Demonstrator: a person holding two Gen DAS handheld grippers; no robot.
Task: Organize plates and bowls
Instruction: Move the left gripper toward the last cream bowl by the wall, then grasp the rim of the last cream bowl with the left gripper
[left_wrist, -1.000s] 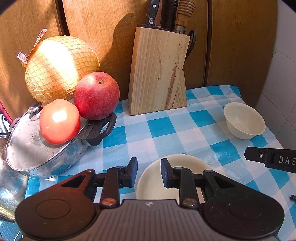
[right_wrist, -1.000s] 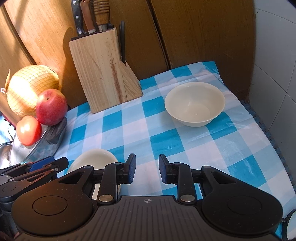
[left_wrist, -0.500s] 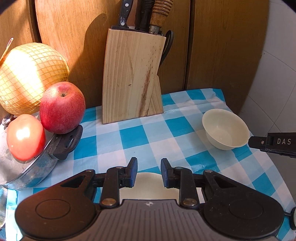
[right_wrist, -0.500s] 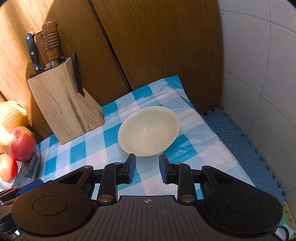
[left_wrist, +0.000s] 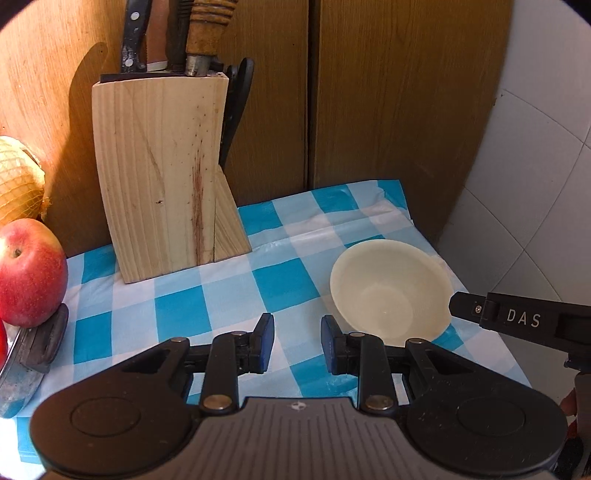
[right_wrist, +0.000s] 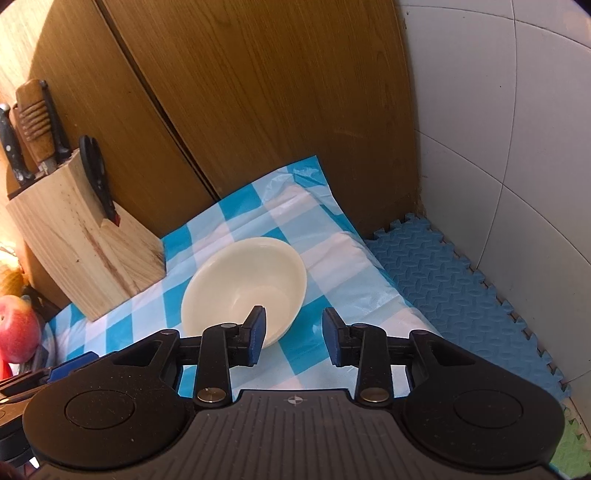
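Right wrist: bowl (right_wrist: 236, 280) partly behind tool (right_wrist: 293, 332).

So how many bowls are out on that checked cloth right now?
1. A cream bowl sits on the blue checked cloth, to the right of the knife block, just ahead of the right gripper. Others may lie below the grippers, out of view.

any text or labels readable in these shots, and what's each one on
"DAS" - white letters on the side of the right gripper, seen at the right edge of the left wrist view; the print may run on out of frame.
No other words, numbers or brands show on the bowl, the knife block or the checked cloth.
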